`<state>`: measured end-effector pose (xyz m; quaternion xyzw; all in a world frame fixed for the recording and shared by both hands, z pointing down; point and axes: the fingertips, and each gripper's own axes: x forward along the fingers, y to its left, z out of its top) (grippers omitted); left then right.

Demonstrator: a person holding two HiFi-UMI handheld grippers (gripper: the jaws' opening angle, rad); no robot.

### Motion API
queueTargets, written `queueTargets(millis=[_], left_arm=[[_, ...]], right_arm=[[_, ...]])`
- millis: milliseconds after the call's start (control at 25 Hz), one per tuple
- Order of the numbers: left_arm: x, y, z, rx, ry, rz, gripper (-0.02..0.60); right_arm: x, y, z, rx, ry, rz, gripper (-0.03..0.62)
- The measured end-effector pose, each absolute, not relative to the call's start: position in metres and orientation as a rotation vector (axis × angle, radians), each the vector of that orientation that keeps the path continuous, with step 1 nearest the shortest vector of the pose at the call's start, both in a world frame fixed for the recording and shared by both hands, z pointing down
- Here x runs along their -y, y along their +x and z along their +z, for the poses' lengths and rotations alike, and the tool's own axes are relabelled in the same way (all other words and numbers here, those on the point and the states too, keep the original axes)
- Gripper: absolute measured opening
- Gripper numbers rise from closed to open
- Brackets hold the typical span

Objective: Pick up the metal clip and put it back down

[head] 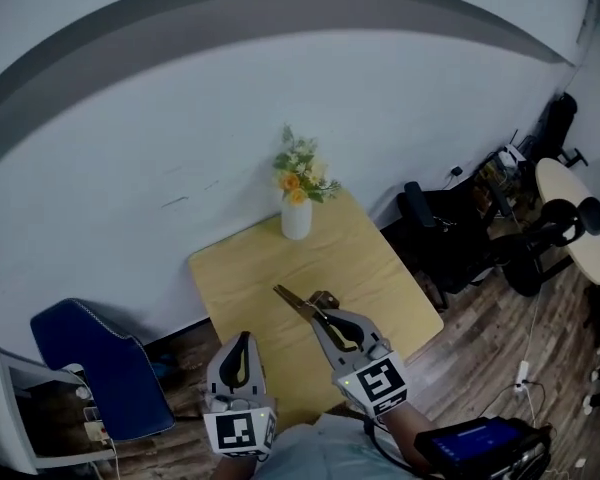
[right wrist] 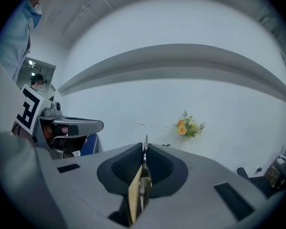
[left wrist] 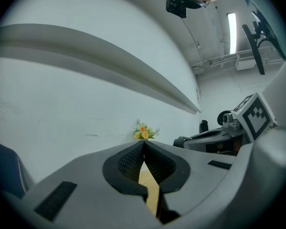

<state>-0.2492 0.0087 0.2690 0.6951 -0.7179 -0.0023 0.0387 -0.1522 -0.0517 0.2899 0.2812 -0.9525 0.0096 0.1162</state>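
Wood table (head: 380,268) sits by a white wall (head: 180,118). The right gripper (head: 318,315) pinches the metal clip (head: 296,302) tight, up above the table. The left gripper (head: 242,340) is closed on nothing. The clip should come down slowly and lie flat before the jaws let go.

So the vase (head: 296,218) sat at the table's (head: 380,268) far edge, chair (head: 100,368) off to its left. I held the left gripper (head: 242,340) beside the right gripper (head: 320,318) over the near edge, metal clip (head: 298,303) in the latter.
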Motion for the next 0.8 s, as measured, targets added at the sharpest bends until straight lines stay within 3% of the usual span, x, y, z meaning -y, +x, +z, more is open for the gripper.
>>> queueTargets(millis=[800], left_arm=[[0.085,-0.085,0.293,1.957,2.348,0.131,0.018]], right_arm=[[0.134,0.023,0.332,2.667,1.127,0.103,0.057]])
